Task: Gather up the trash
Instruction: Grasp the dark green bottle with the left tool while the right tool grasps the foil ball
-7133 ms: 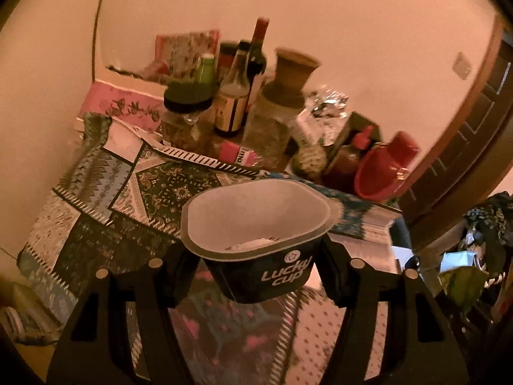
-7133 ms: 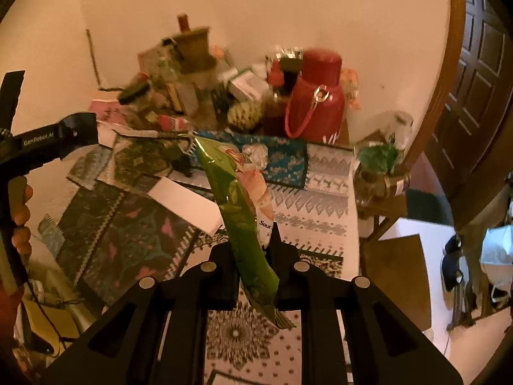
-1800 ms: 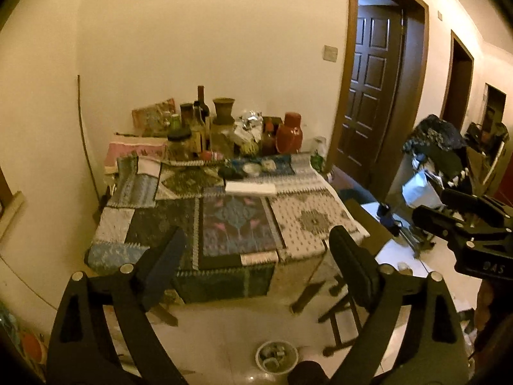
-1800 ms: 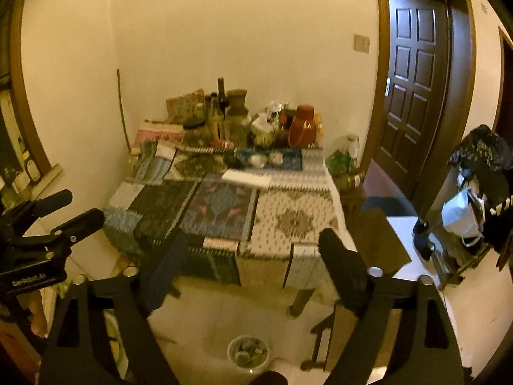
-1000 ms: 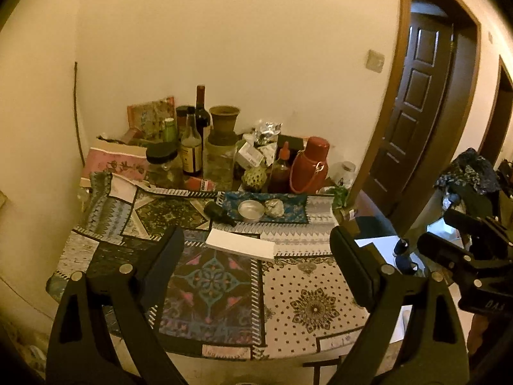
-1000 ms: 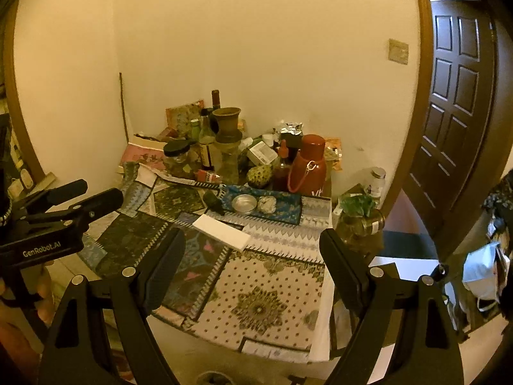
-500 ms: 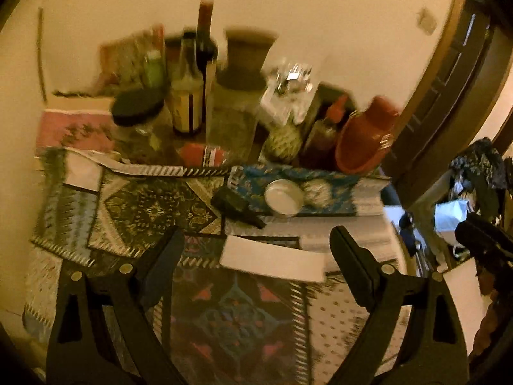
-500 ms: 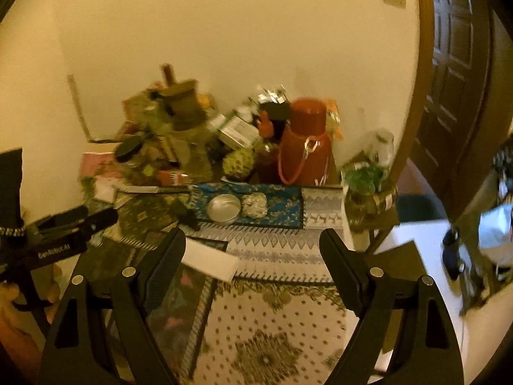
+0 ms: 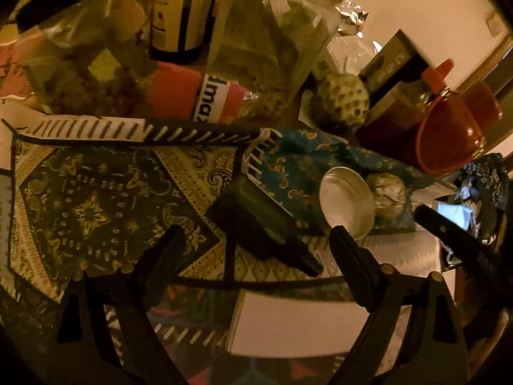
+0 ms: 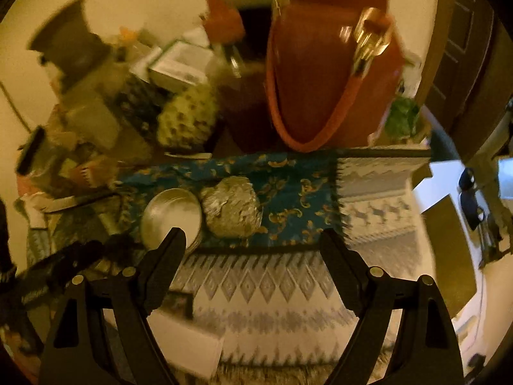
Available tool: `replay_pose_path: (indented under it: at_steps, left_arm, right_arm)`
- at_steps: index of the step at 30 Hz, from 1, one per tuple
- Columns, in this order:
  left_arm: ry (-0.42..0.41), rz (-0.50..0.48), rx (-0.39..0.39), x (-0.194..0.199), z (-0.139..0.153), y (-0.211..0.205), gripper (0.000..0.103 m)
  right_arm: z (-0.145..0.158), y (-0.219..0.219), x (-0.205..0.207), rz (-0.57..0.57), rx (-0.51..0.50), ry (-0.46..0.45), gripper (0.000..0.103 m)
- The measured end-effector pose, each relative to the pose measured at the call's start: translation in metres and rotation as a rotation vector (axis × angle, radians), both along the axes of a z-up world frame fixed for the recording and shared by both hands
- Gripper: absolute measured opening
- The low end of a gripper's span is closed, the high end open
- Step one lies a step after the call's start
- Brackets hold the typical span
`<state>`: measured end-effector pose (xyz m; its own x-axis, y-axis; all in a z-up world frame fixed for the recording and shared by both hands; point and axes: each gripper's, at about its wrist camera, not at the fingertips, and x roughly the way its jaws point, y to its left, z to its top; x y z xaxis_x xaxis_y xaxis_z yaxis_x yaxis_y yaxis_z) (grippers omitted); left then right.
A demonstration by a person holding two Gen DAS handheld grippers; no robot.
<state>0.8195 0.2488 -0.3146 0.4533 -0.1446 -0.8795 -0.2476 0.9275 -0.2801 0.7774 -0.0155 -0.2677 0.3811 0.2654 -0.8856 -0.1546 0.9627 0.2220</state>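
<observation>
A dark bottle [image 9: 263,224] lies on its side on the patterned cloth [image 9: 89,205], just beyond my left gripper [image 9: 255,240], which is open and empty. To its right sit a round silver tin [image 9: 348,203] and a crumpled foil ball [image 9: 389,195]. In the right wrist view the foil ball [image 10: 232,207] and the silver tin [image 10: 173,215] rest on a blue cloth just past my right gripper [image 10: 251,247]. Its jaws are wide, closing slightly, with nothing between them.
Jars, a labelled bottle [image 9: 182,9], a red can [image 9: 195,96], a custard apple [image 9: 341,102] and a red thermos [image 10: 327,73] crowd the table's back. A white flat box [image 9: 298,320] lies near the fingers. A potted plant [image 10: 402,118] stands at the right edge, above the floor.
Both grippers have come down and forward toward the table, so the bottle, tin and foil ball now loom large. The cup and green wrapper held seven seconds ago are gone from the jaws.
</observation>
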Motion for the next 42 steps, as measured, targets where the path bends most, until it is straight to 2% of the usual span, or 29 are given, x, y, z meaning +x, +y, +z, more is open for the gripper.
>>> replay_pose_path:
  at_steps: [6,13,14,21,28,31,35,42]
  left_arm:
    - [-0.007,-0.014,0.101,0.007,-0.009,-0.008,0.089]
    - [0.004,-0.033,0.146,0.019,-0.02,-0.013,0.068]
    - [0.001,-0.037,0.155,0.021,-0.02,-0.015,0.064]
    - [-0.019,-0.027,0.136,0.019,-0.014,-0.014,0.064]
    - [-0.092,-0.015,0.165,-0.012,0.036,-0.026,0.064]
    - [-0.133,-0.014,0.178,-0.028,0.062,-0.04,0.064]
    - [-0.214,0.0,0.195,-0.064,0.105,-0.066,0.063]
    - [-0.343,0.083,0.218,-0.146,0.169,-0.113,0.063]
  right_arm:
    - [-0.025,0.013,0.022,0.027,-0.011,0.039,0.074]
    - [-0.032,0.024,0.03,0.077,0.023,0.054,0.045]
    - [-0.031,0.025,0.029,0.079,0.015,0.048,0.044]
    - [-0.016,0.012,0.011,0.081,-0.003,0.008,0.042]
    - [0.02,-0.02,-0.022,0.071,0.015,-0.038,0.041]
    - [0.048,-0.043,-0.049,0.076,0.034,-0.077,0.041]
    - [0.086,-0.071,-0.078,0.105,0.054,-0.152,0.041]
    - [0.135,-0.083,-0.134,0.199,0.103,-0.267,0.041]
